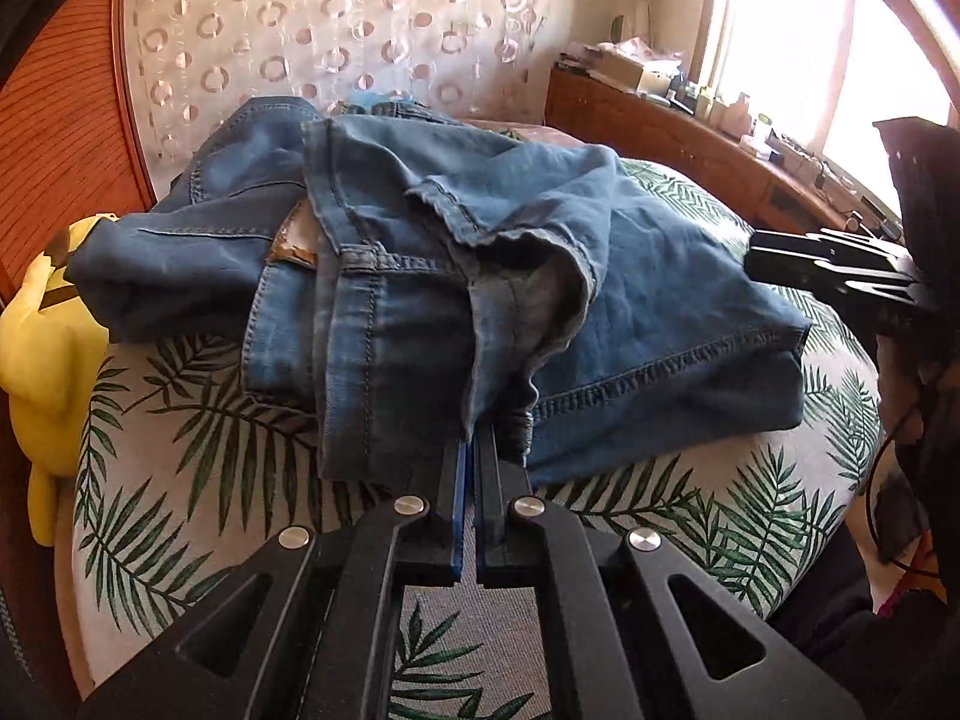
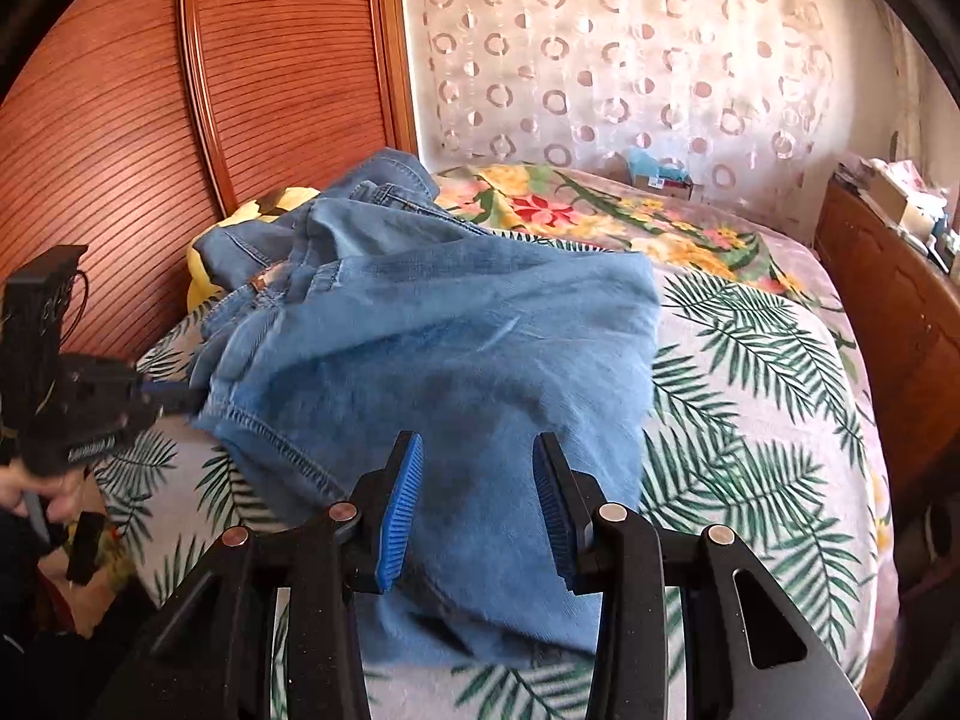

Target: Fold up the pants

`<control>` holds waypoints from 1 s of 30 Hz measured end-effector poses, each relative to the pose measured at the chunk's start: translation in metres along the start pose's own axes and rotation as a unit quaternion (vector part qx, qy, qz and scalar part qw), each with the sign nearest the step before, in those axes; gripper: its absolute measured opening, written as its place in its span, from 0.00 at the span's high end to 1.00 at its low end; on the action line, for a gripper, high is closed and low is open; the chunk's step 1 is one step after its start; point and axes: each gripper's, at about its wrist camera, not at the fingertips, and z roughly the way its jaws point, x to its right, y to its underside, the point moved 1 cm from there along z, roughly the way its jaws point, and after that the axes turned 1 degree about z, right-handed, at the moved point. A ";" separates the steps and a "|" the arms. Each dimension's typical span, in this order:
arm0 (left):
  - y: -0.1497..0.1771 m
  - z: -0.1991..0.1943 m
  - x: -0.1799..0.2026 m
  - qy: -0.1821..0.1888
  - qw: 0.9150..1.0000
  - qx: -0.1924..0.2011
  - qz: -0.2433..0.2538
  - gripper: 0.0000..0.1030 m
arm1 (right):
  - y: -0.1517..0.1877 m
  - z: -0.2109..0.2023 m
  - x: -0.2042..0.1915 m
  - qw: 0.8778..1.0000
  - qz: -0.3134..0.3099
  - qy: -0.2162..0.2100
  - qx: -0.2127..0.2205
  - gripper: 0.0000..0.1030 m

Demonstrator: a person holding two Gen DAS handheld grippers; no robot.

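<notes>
Midway through a fold, one pair of blue denim pants [image 1: 420, 276] lies bunched on a bed [image 1: 690, 516] covered in a palm-leaf print, the bundle sitting toward the wooden headboard [image 2: 120, 150] end. The left gripper [image 1: 471, 450] is clamped tight on a hemmed edge of denim at the side of the heap farthest from the headboard, its jaws pressed together with cloth between them. The right gripper [image 2: 477, 498] hangs over the broad folded panel with its blue pads [image 2: 399, 516] spread wide, holding nothing.

Denim of this weight looks soft and limp yet fairly heavy; it should drape and sag rather than hold shape, and is unlikely to slip from ribbed pads. Stitched hems, seams and the waistband appear the firmest places to pinch, since several layers meet there.

Counted: one pair of pants, two grippers, one bed. One yellow plush toy [image 1: 42, 360] rests beside the pants against the headboard, and one floral blanket [image 2: 600, 210] lies beyond the pants.
</notes>
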 end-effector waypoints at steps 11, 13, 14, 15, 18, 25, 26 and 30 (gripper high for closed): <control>-0.014 -0.022 -0.008 -0.020 0.999 0.027 0.003 0.85 | 0.018 0.036 0.000 0.999 0.032 0.025 -0.028 0.56; -0.017 -0.025 -0.010 -0.025 0.999 0.031 0.004 0.73 | 0.021 0.041 -0.002 0.999 0.035 0.023 -0.027 0.50; -0.020 -0.026 -0.011 -0.028 0.999 0.035 0.004 0.70 | 0.023 0.041 -0.003 0.999 0.033 0.025 -0.021 0.50; -0.023 -0.028 -0.012 -0.033 0.999 0.043 0.003 0.63 | 0.024 0.040 -0.004 0.999 0.028 0.030 -0.016 0.49; -0.034 -0.031 -0.016 -0.040 0.998 0.055 -0.002 0.53 | 0.028 0.041 -0.010 0.999 0.019 0.040 -0.013 0.48; -0.066 -0.019 -0.018 -0.041 0.997 0.066 0.004 0.16 | 0.034 0.039 -0.006 0.999 0.033 0.029 -0.006 0.48; -0.069 -0.017 -0.017 -0.044 0.997 0.067 0.007 0.16 | 0.035 0.040 -0.006 0.999 0.033 0.029 -0.006 0.48; -0.088 0.001 -0.019 -0.034 0.998 0.058 0.009 0.16 | 0.033 0.039 -0.007 0.999 0.034 0.029 -0.005 0.48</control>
